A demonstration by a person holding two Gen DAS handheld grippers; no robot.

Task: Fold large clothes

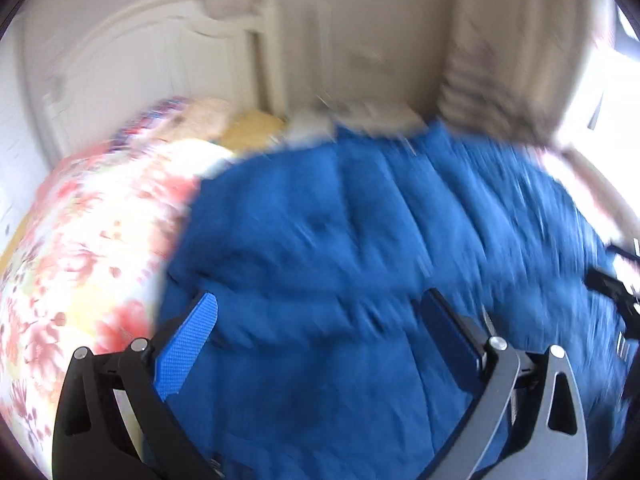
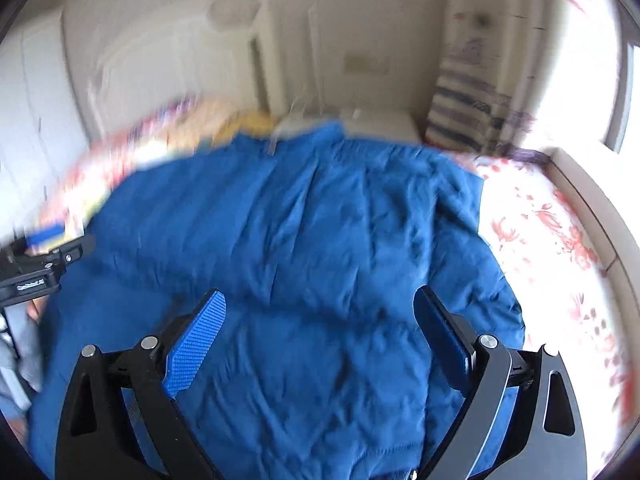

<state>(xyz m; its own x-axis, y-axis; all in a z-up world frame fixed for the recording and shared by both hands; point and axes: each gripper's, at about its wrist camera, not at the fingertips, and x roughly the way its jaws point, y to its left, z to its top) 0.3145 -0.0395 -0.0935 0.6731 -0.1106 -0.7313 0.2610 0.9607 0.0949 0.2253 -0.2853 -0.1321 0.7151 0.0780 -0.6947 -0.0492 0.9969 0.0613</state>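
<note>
A large blue padded jacket (image 1: 360, 248) lies spread on a floral bedsheet (image 1: 80, 248) and fills most of both views, which are blurred by motion. My left gripper (image 1: 320, 312) hovers over its left part, open, with nothing between the blue pads. In the right wrist view the same jacket (image 2: 304, 240) lies below my right gripper (image 2: 320, 312), which is also open and holds nothing. The left gripper (image 2: 44, 264) shows at that view's left edge, above the jacket's left side. Part of the right gripper's black body (image 1: 616, 292) shows at the left wrist view's right edge.
The bed's white headboard (image 1: 132, 52) stands at the back left, with pillows (image 1: 200, 116) below it. A striped cloth (image 2: 460, 116) hangs at the back right near a bright window (image 2: 580, 80). Bare floral sheet (image 2: 552, 240) lies to the right of the jacket.
</note>
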